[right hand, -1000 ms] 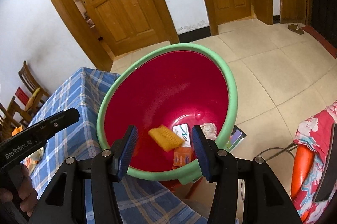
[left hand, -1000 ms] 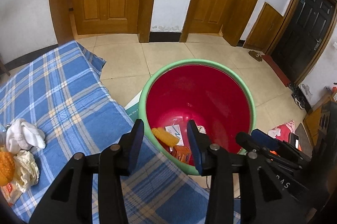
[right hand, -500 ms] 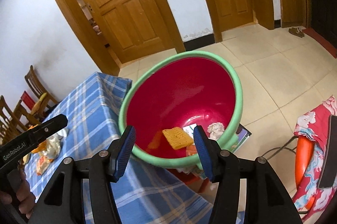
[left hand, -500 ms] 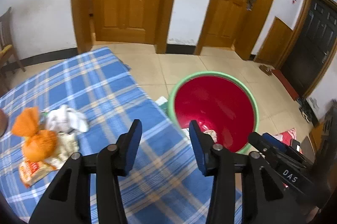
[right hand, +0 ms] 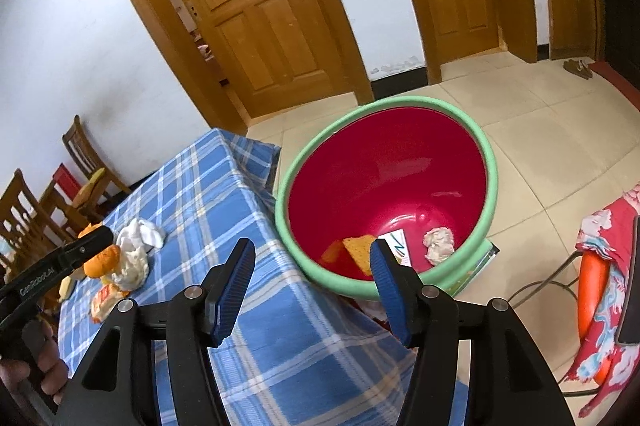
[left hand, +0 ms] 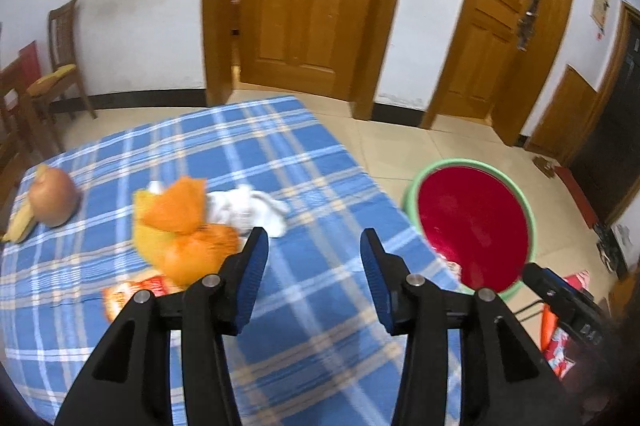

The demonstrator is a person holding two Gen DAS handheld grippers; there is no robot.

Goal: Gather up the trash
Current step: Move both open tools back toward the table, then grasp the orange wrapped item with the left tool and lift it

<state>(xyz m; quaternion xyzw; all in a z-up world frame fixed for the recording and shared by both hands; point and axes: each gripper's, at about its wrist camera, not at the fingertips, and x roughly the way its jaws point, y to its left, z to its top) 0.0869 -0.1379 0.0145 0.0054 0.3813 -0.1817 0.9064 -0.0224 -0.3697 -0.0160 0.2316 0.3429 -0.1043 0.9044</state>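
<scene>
Swung away from the basin since a sec ago, left tongs (left hand: 314,250) now hang over the blue plaid tabletop (left hand: 320,338), jaws just been opening, part-open w/ nothing between them. Beyond them, mid-tabletop: orange bag (left hand: 188,226), red snack wrapper (left hand: 132,296) nearest the front edge, white tissue wad (left hand: 248,207). Onion (left hand: 54,199) sits toward the far left edge. Right tongs (right hand: 312,270), jaws also just been opening, empty, hang near the tabletop's right edge. Just off that edge, red basin (right hand: 472,141) w/ green rim holds a yellow sponge (right hand: 360,248), card & crumpled paper (right hand: 439,244).
</scene>
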